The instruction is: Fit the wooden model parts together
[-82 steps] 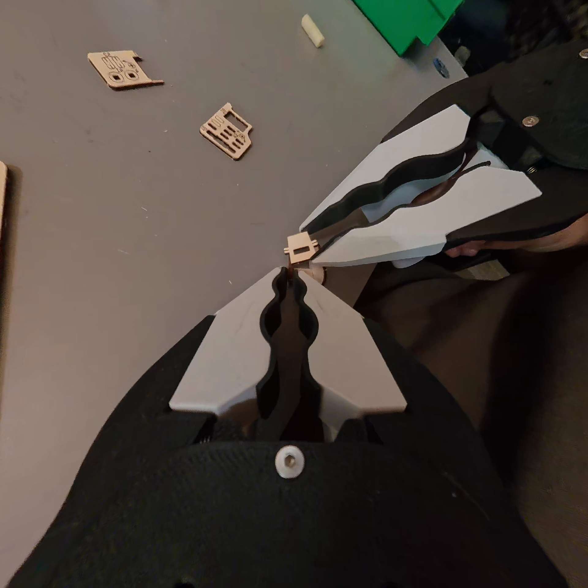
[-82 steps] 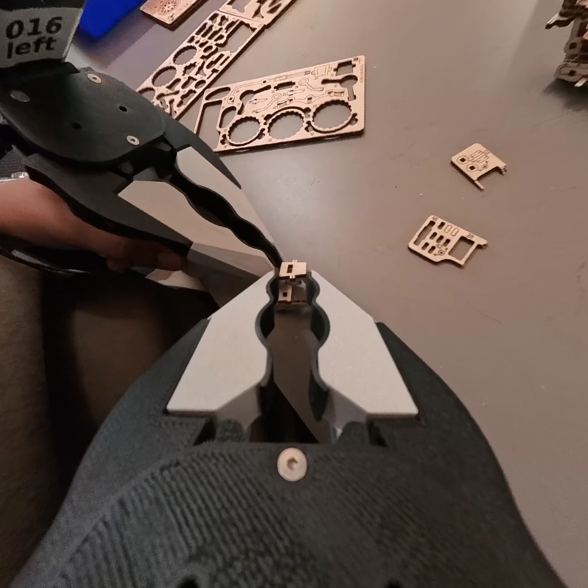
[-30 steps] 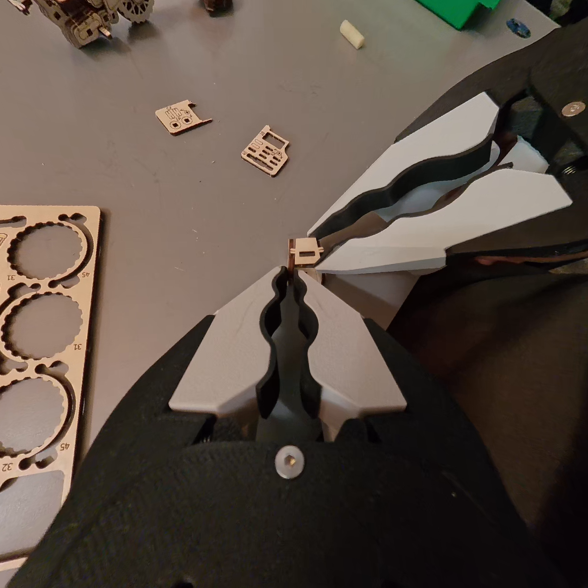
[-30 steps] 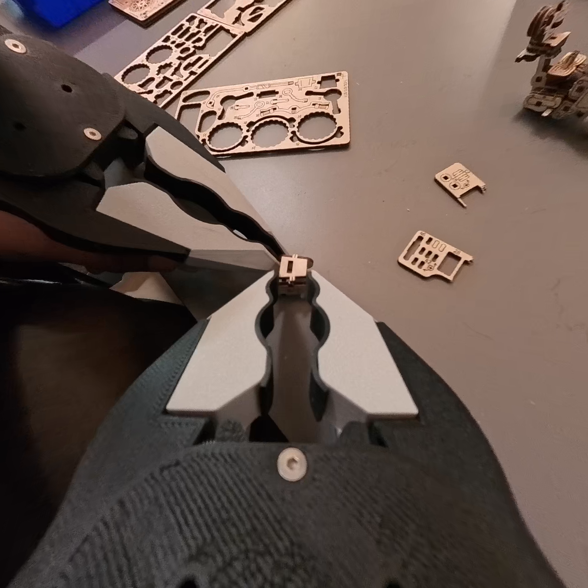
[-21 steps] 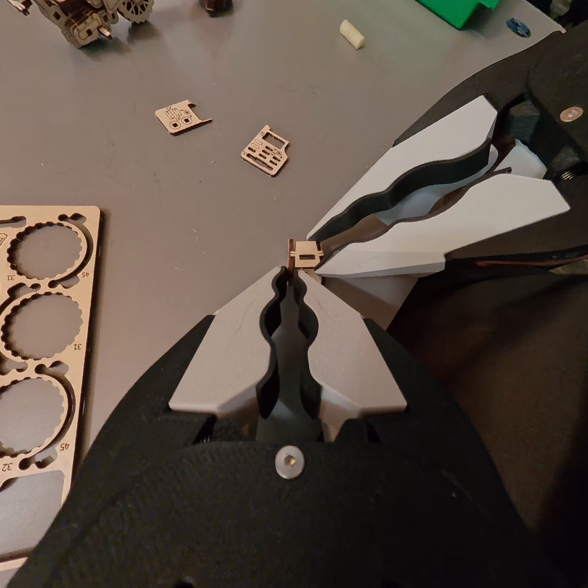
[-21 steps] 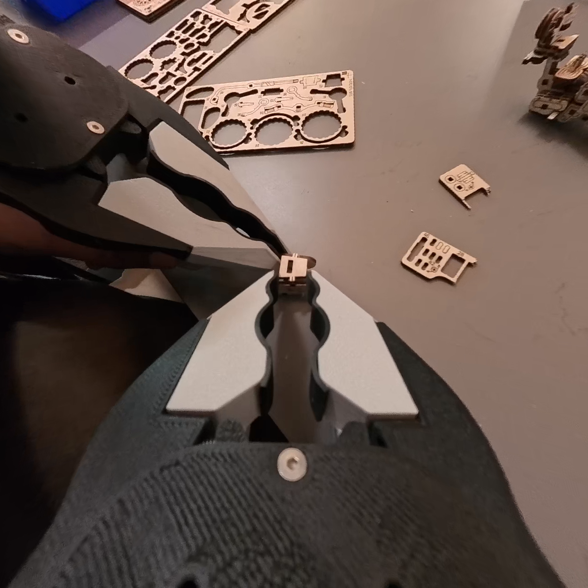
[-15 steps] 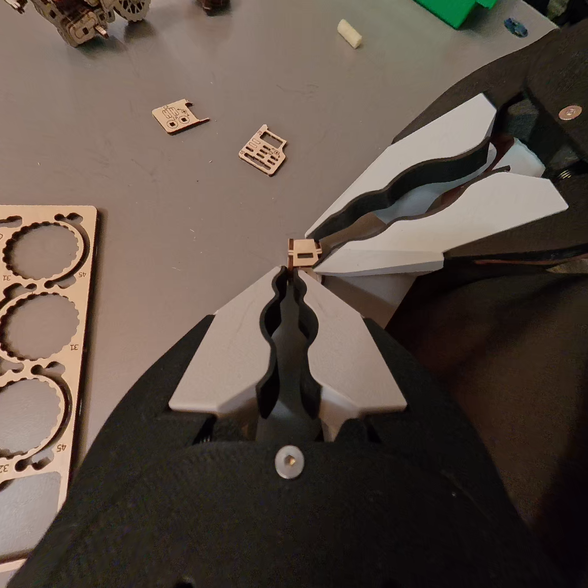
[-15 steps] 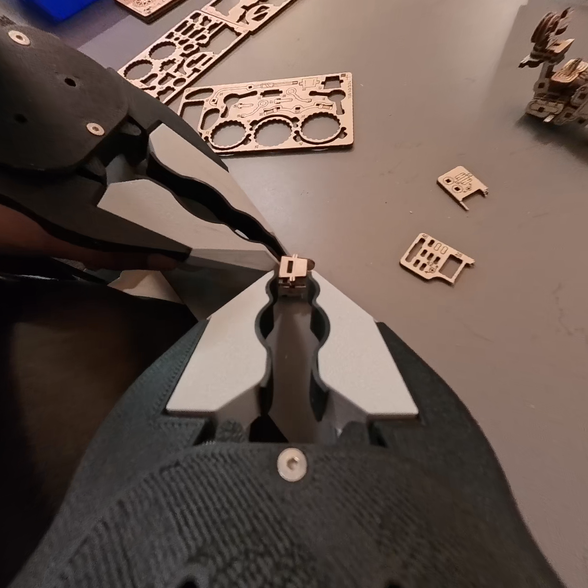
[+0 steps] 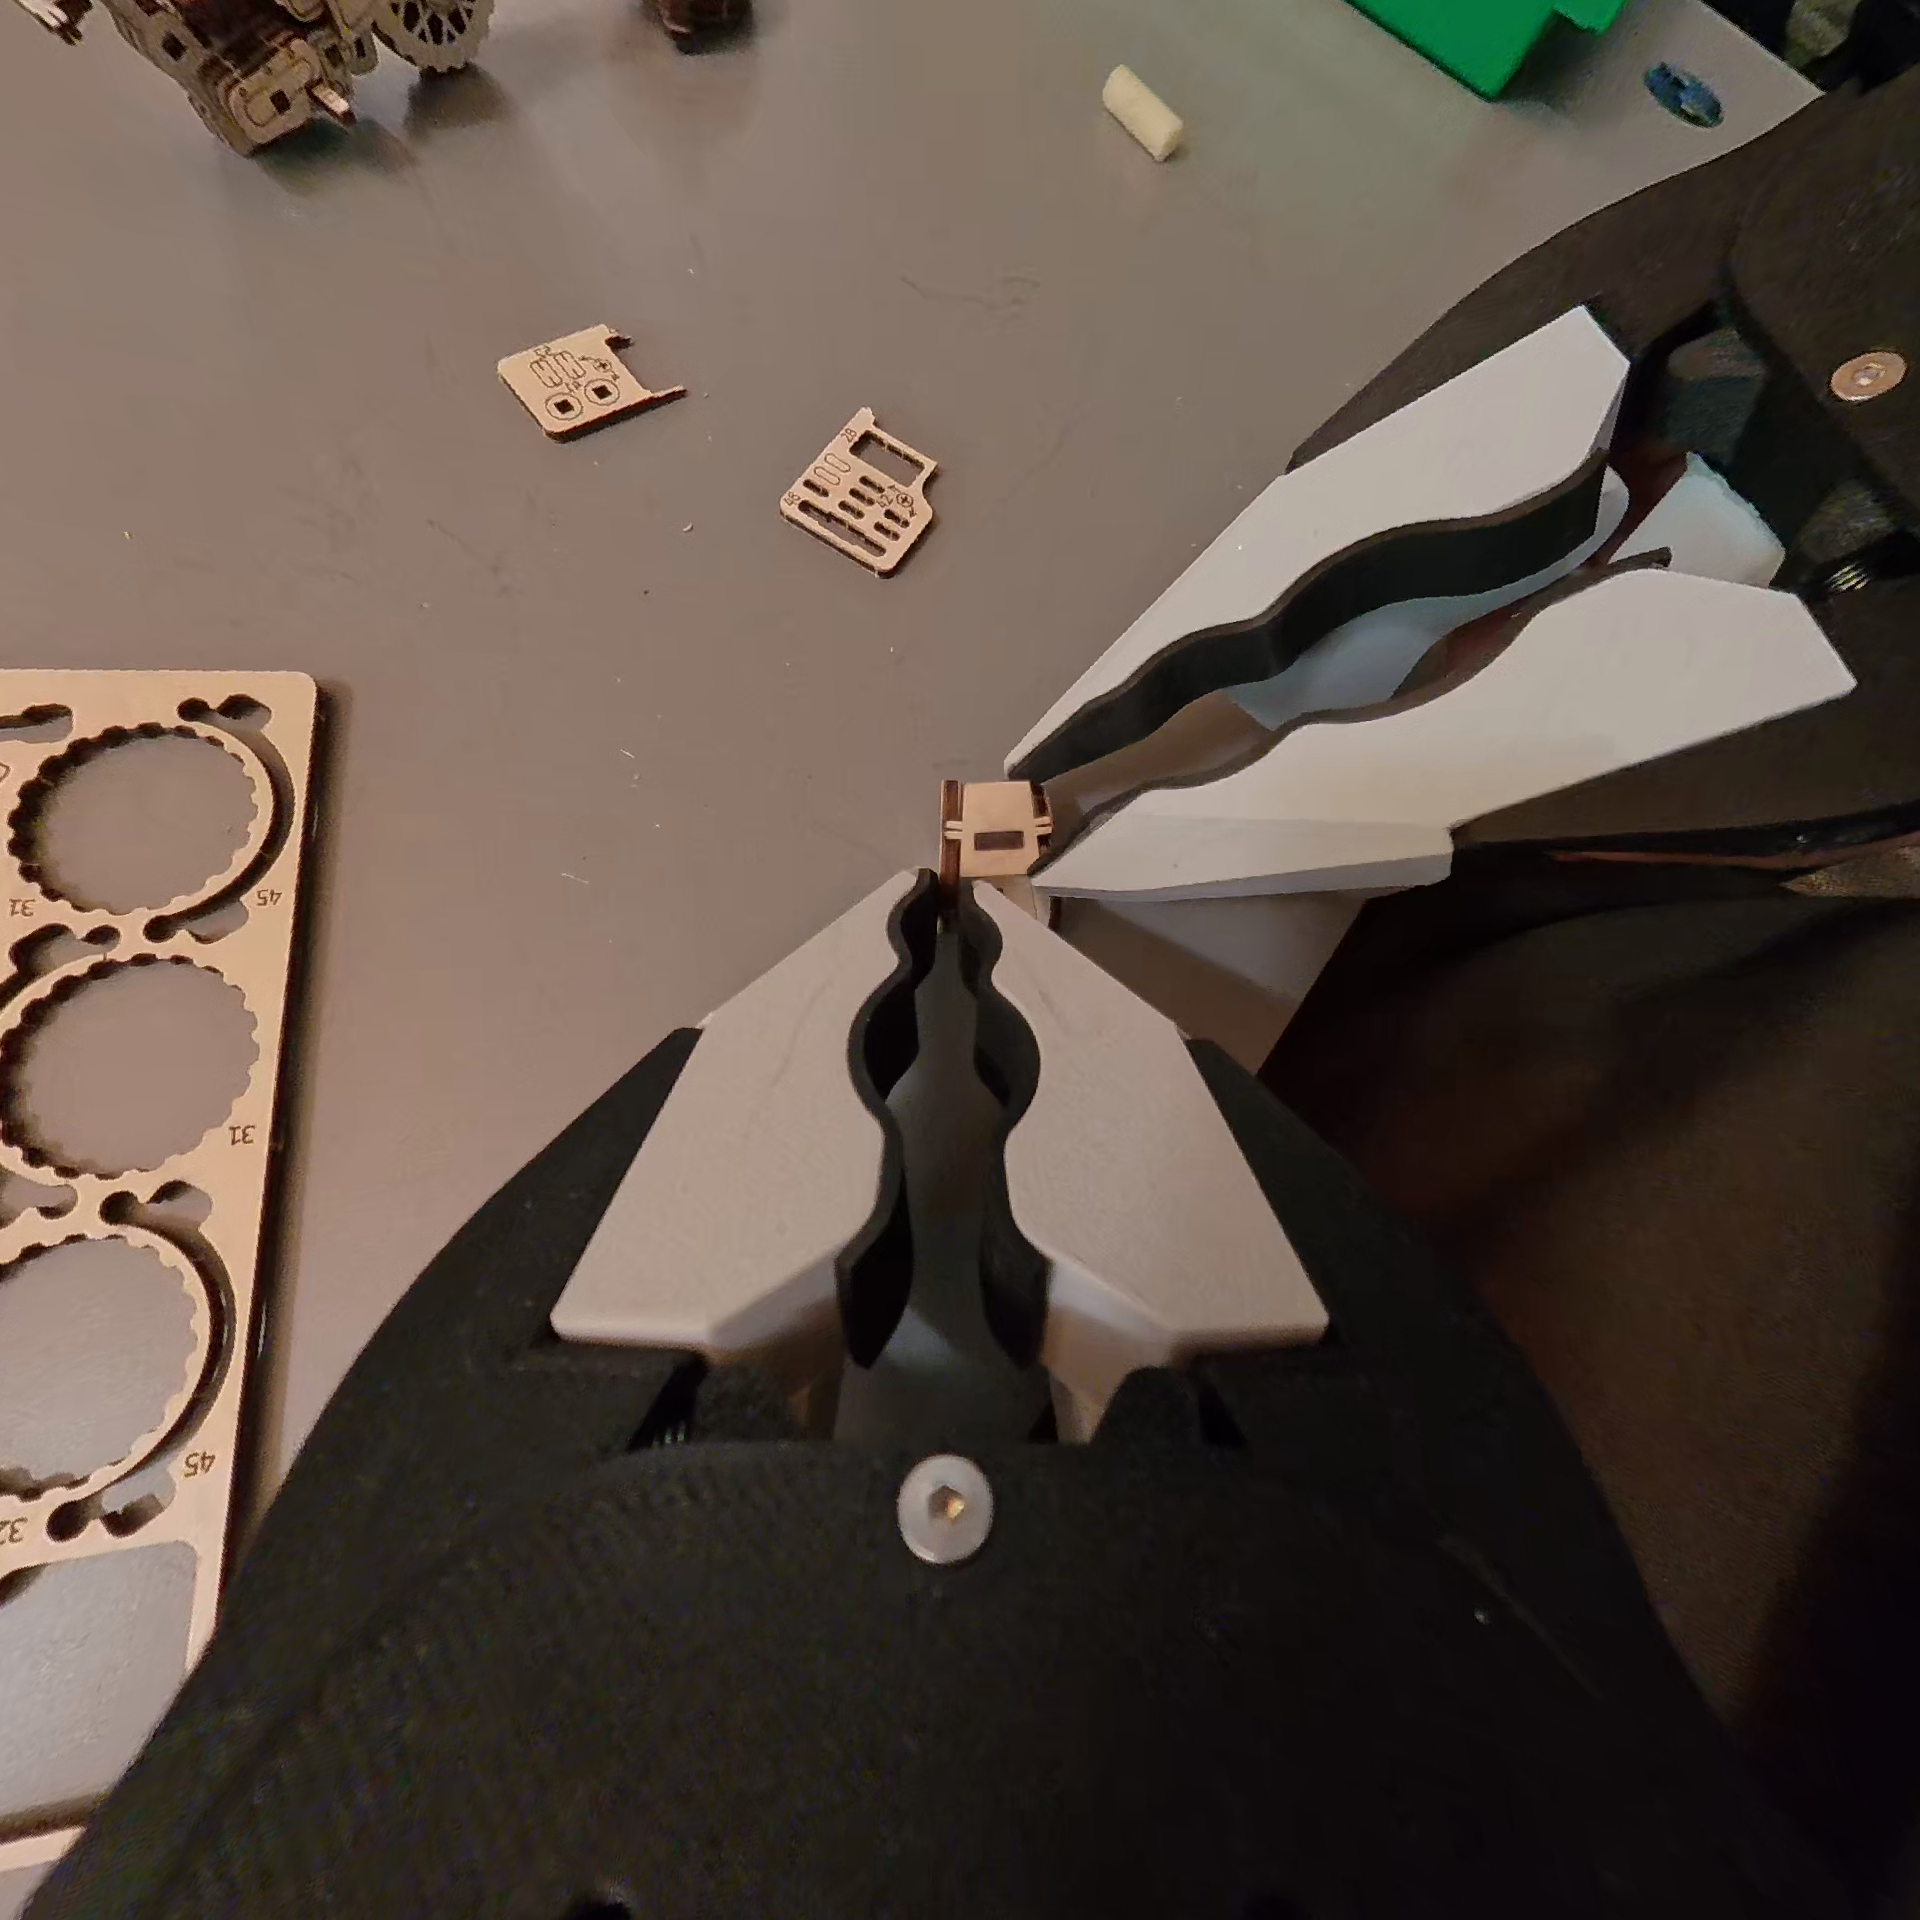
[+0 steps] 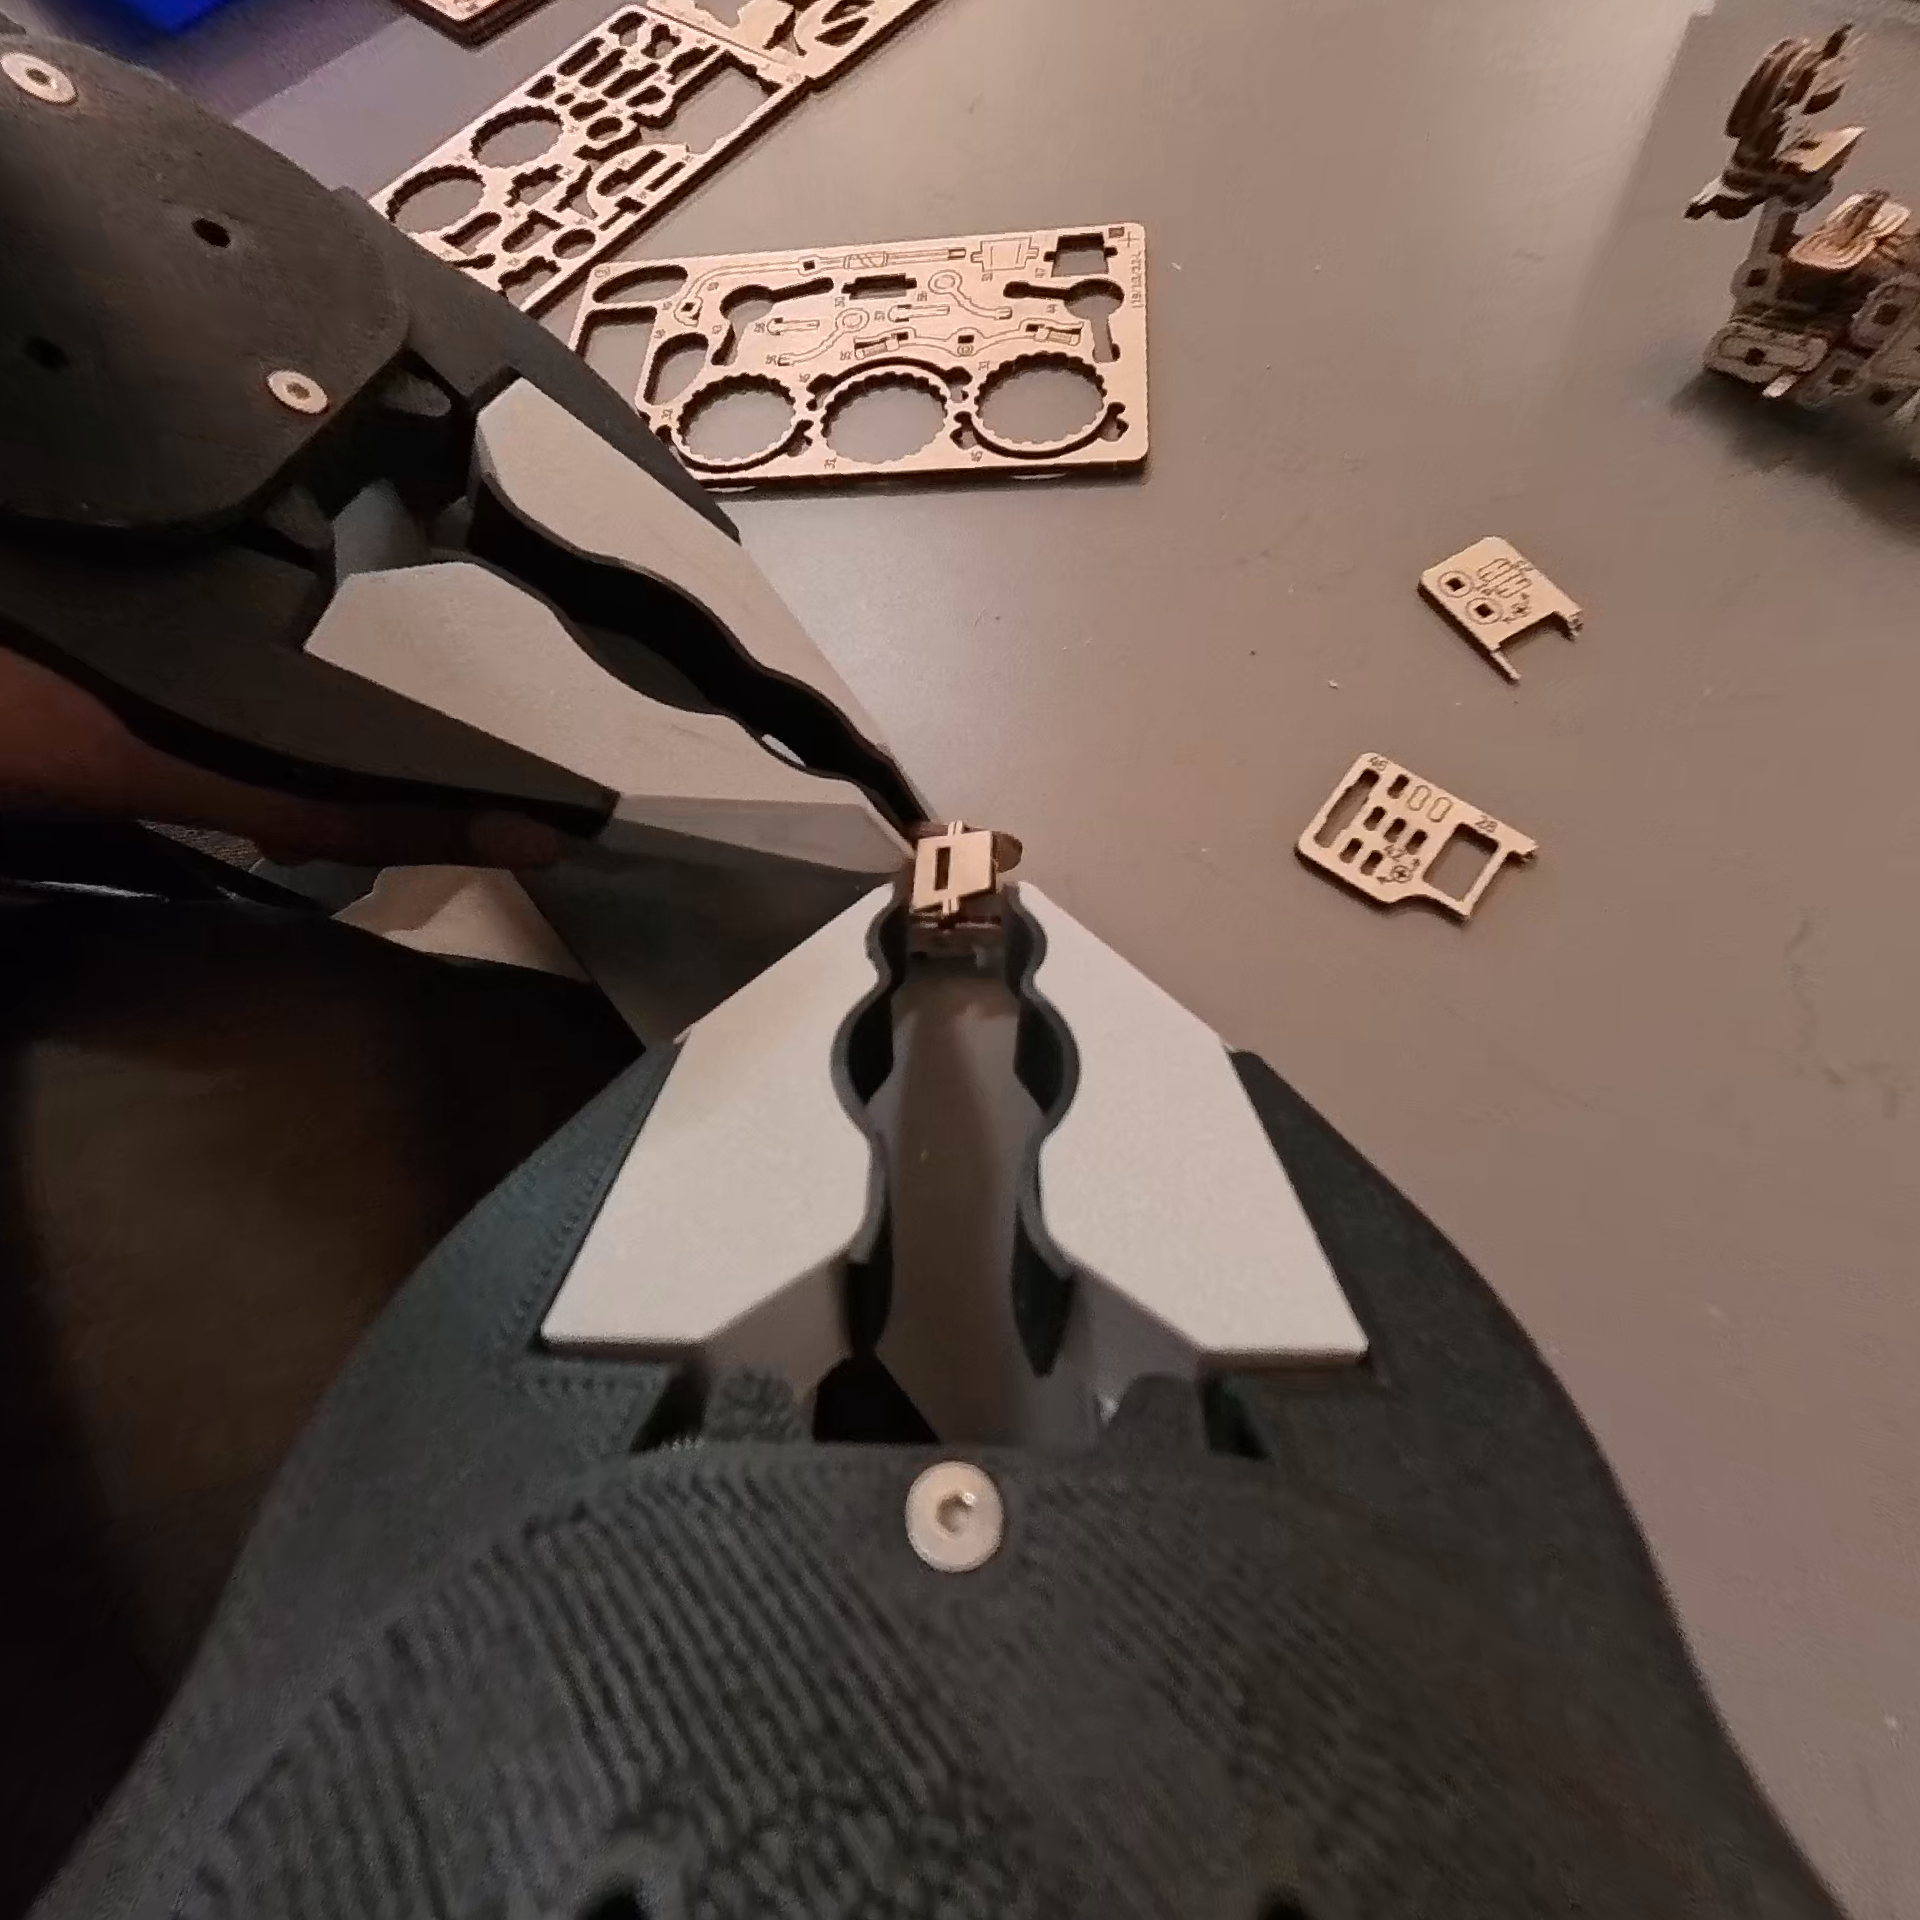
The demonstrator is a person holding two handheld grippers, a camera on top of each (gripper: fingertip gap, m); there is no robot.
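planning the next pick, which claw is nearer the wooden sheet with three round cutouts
Left. The left claw lies beside the sheet; the right claw comes from the opposite side.

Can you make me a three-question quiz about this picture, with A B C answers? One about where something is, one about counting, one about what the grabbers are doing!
1. Where is the built wooden model in the right wrist view?
A. far right
B. bottom left
C. in the jaws

2. How many small loose cards lie on the table?
A. five
B. none
C. two

3. What are both grippers doing?
A. lying open
B. pinching tiny wooden parts
C. lifting a sheet

Answers: 1 A, it stands at the far right edge. 2 C, two cards lie apart. 3 B, left gripper and right gripper meet there, shut on the parts.
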